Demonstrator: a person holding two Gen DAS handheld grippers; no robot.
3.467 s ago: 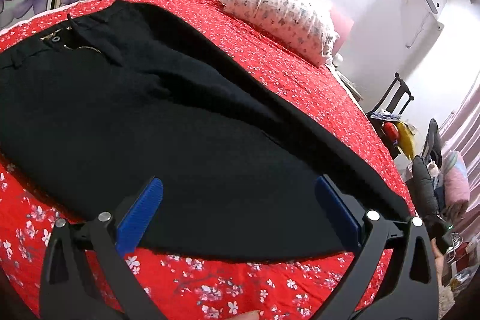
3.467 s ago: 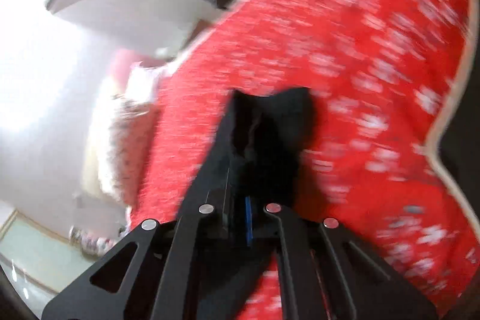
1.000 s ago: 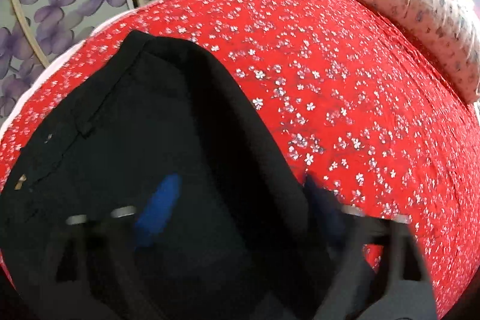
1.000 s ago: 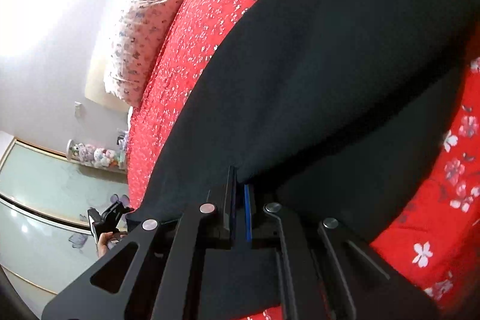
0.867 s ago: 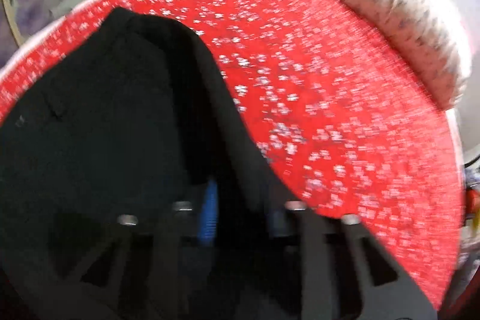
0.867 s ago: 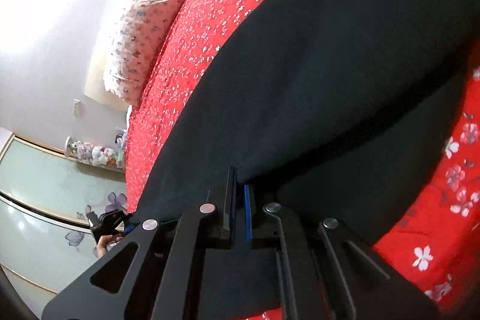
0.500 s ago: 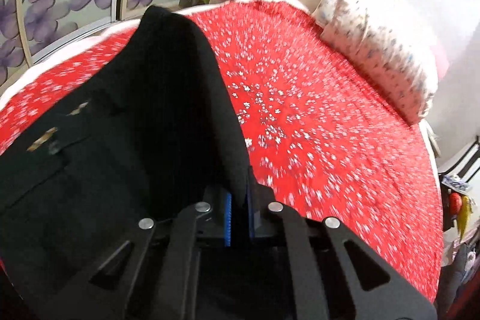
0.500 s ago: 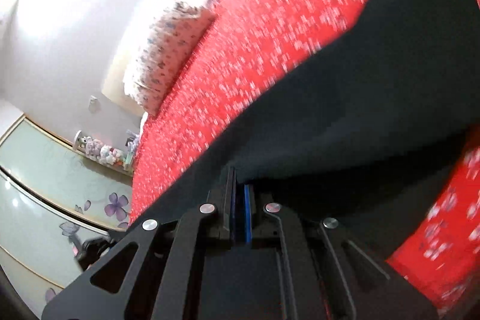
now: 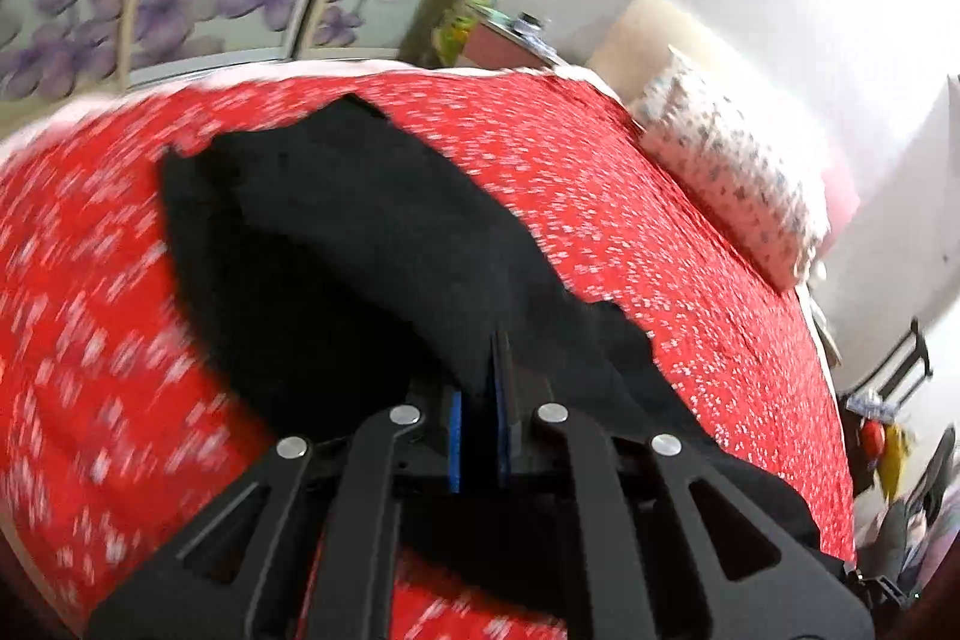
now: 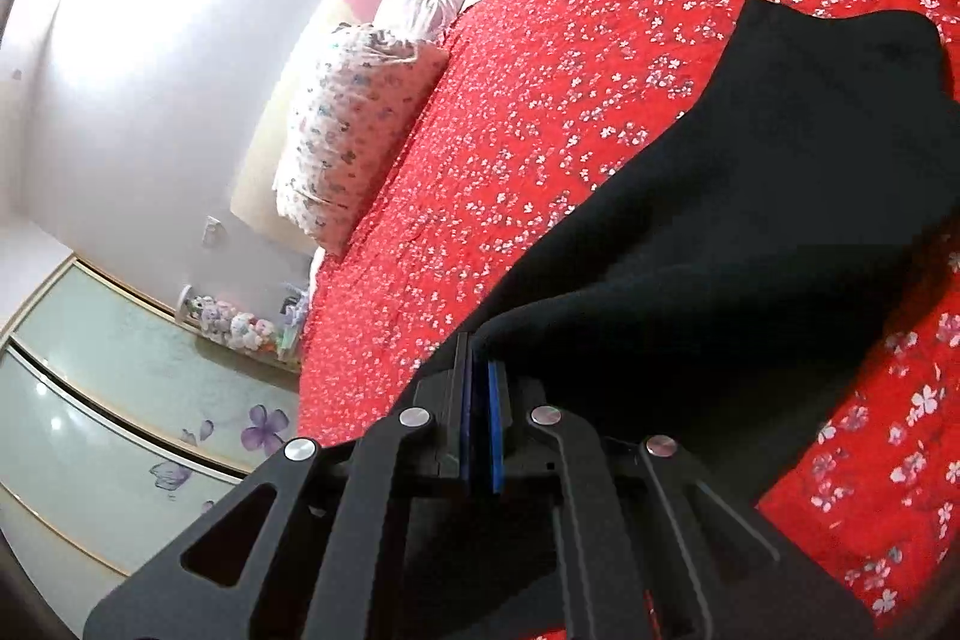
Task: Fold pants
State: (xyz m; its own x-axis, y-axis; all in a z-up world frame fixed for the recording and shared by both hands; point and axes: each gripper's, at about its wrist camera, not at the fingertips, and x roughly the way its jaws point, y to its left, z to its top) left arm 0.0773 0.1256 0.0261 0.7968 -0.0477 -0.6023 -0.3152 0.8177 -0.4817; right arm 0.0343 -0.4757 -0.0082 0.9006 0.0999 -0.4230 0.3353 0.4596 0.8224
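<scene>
Where pinched, soft black pants (image 9: 360,244)

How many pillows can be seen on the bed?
2. A floral pillow lies at the head of the red bedspread, by the wall. A paler pillow lies just behind it. Others may be hidden out of view.

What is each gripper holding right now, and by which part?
Both hold the black pants: left gripper and right gripper each pinch a fabric edge. Which part cannot be told.
</scene>
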